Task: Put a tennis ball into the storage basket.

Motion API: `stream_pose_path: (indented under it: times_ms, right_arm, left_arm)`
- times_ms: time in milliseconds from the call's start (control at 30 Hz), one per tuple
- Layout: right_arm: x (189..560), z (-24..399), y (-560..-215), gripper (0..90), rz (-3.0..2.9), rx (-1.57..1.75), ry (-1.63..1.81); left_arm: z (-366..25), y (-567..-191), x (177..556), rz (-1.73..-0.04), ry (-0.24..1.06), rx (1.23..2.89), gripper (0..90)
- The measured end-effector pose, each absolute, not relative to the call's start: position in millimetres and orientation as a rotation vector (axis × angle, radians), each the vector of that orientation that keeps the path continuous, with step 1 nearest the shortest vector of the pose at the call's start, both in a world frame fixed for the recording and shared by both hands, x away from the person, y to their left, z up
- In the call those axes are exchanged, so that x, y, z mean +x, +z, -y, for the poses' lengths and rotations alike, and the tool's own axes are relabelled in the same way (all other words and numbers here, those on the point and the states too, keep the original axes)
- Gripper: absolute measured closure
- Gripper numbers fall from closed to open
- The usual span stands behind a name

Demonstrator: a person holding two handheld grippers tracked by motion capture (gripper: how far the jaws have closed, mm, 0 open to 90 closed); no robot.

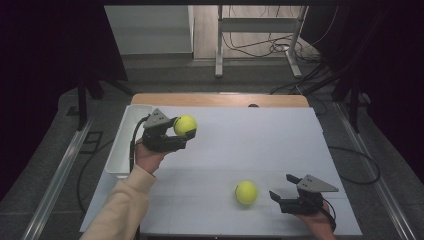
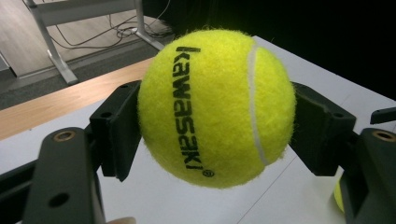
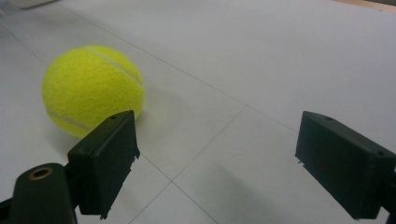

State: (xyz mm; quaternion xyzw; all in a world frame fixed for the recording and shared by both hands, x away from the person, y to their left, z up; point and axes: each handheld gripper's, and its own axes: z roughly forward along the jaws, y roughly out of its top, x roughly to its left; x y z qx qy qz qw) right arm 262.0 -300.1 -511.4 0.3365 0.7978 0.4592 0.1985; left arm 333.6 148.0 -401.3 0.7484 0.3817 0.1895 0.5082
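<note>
The left gripper (image 1: 181, 134) hangs above the table's left edge, its jaws clamped on a ball (image 1: 185, 125), on a forearm in a cream sleeve (image 1: 122, 205). The right gripper (image 1: 282, 192) sits low at the near right corner, pointing left, jaws wide apart with nothing between them

The worktop (image 1: 240, 100) has a wooden top whose bare strip shows along the far edge. A white sheet (image 1: 260, 145) covers nearly all the rest, marked with thin grid lines. 1 yellow tennis ball (image 1: 246, 192) rests directly on the sheet, toward the near right. A white bin (image 1: 124, 142) stands along the left edge, beside the sheet.
</note>
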Motion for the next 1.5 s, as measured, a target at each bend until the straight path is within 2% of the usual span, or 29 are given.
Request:
stream_pose_path:
  times_ms: [1500]
  right_arm:
    - [262, 300, -511, 13.7, -2.232, 0.945, 1.283]
  left_arm:
    - [-195, -383, 331, -1.024, 0.562, 1.747, 26.7]
